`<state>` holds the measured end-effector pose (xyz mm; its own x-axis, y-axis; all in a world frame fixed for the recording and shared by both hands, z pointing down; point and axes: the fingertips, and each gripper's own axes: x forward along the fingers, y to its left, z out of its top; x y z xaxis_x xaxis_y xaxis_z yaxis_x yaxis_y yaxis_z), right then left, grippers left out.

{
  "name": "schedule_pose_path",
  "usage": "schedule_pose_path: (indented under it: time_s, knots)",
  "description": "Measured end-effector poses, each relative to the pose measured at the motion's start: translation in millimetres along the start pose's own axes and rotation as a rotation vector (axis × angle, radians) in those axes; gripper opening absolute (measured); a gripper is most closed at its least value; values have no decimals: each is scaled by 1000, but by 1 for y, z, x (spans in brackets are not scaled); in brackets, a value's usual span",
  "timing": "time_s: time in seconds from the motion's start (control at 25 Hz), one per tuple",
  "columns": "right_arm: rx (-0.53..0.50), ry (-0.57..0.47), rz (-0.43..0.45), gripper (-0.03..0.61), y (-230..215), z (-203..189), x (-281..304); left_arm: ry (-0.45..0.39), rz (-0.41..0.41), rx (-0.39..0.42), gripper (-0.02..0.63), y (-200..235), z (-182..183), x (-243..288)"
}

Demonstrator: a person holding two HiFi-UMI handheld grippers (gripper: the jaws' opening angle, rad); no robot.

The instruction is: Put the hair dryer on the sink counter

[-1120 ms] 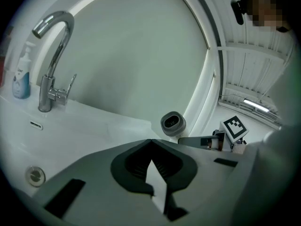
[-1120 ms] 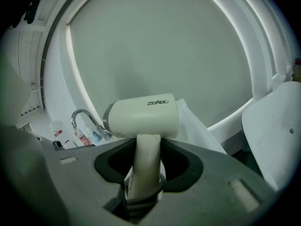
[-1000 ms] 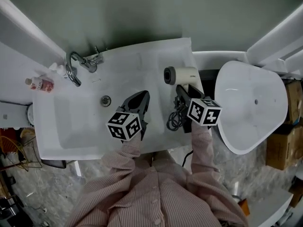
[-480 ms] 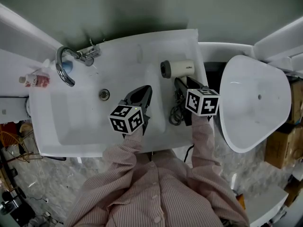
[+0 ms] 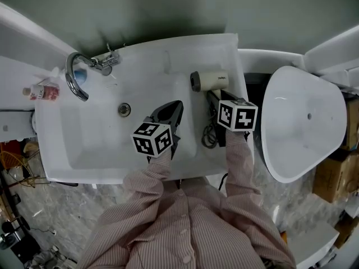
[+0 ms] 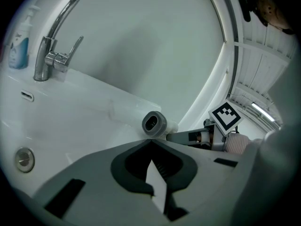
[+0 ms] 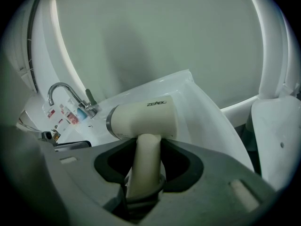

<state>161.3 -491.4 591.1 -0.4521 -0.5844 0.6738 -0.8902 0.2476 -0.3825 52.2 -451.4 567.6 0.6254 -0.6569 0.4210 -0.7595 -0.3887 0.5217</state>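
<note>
- Head view: even, cool, diffuse light. The white sink counter (image 5: 162,74) is very bright, nearly washed out, with little surface texture.
- The wall (image 5: 168,10) along the top of the frame reads dimmer, grey-green.
- Both gripper views: black vignette in the corners, and straight edges bow strongly towards the frame edges.
- Left gripper view: a broad soft shadow lies on the wall at centre. A strip light (image 6: 257,109) glares at middle right. The left gripper (image 6: 150,141) at the bottom is soft, out of focus.
- Right gripper view: the hair dryer (image 7: 146,119) at centre is sharp. The bottles (image 7: 70,114) at middle left look perhaps slightly blurred.
</note>
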Motion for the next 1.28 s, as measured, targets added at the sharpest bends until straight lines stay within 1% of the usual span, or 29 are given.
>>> schedule_pose_path:
  time_s: [0.56,0.72,0.92,1.08,1.28]
  knots:
    - [-60,33,-47,163,2,-3,4,-11,20,-4,-3,0,2,-6]
    - [-60,33,-44,163,2,-3,4,-20,18,1,-3,-3,3,-9]
    - [-59,28,-27,163,3,-4,4,-27,-8,16,-3,-15,4,-10]
    - [-63,2,-26,174,3,-2,-1,-30,-16,29,-3,-21,5,-13]
    - [-75,-62,-48,175,4,5,-16,-36,-30,53,-3,-29,6,-19]
